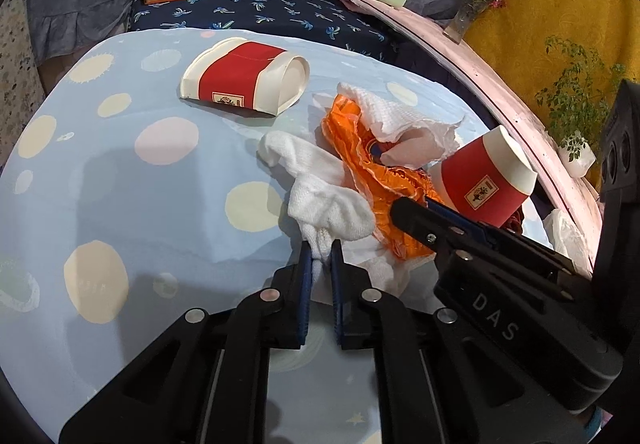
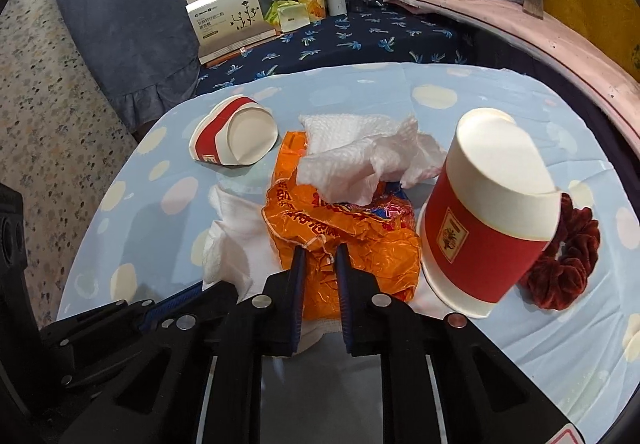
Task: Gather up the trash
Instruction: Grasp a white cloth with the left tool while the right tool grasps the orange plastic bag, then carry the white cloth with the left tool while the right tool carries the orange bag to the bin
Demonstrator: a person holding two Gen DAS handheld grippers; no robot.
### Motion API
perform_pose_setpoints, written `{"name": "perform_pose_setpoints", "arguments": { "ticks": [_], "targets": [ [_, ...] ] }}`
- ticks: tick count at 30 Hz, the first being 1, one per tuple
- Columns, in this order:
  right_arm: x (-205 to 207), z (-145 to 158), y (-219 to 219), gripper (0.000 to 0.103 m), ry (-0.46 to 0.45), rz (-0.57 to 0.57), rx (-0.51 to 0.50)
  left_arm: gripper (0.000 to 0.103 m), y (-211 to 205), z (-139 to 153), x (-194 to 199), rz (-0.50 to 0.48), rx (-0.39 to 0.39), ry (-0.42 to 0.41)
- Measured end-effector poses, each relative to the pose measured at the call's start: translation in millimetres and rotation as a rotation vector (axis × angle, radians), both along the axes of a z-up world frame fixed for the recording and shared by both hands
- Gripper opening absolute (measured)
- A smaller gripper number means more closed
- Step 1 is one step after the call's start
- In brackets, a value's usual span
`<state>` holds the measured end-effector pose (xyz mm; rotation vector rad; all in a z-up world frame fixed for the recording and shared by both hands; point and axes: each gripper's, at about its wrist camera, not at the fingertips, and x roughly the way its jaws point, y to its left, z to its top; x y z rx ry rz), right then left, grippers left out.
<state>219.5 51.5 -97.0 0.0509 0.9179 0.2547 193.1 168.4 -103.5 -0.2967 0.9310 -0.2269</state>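
L gripper (image 1: 320, 250): pads pinched tight on a fold of the white cloth (image 1: 320, 183), fabric bunched up btwn the blue pads.
White cloth: crumpled, runs up and fwd from the L fingertips, lies on the dotted tablecloth (image 1: 120, 183); its R edge touches the orange bag.
Flattened cup (image 1: 246, 75): red-banded paper cup, squashed, on its side, well beyond the L fingers and a bit left, apart from the pile.
Orange bag (image 2: 340, 240): crinkled plastic w/ print, sits just R of the cloth; in the R wrist view it's right at the fingertips.
R gripper (image 2: 320, 254): jaws nearly closed, blue pads nipping a wrinkled ridge of the orange bag; in the L wrist view its black finger reaches in from the right onto the bag.
Paper towel (image 2: 360, 159): white, rumpled, lying on the far part of the bag, beyond the R fingers.
Tilted cup (image 2: 492, 219): second red-banded cup, base up, leaning, just R of the R fingers, beside the bag.
Scrunchie (image 2: 568, 260): dark red velvet, behind and R of the tilted cup, touching it as far as I can see.
Far back: box (image 2: 226, 17), small containers on a dark blue palm-print cloth (image 2: 360, 39), well beyond both grippers.
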Motion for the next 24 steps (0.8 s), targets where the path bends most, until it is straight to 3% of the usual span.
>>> {"name": "perform_pose_setpoints", "arguments": {
  "ticks": [12, 24],
  "targets": [
    [-43.3, 59.9, -26.3, 0.012, -0.113, -0.003, 0.075, 0.008, -15.6, 35.6, -26.2, -0.004, 0.005, -0.061],
    [-92.7, 138.8, -93.4, 0.012, -0.299, -0.087, 0.112, 0.008, -58.4, 104.8, -54.0, -0.063, 0.021, -0.195]
  ]
}}
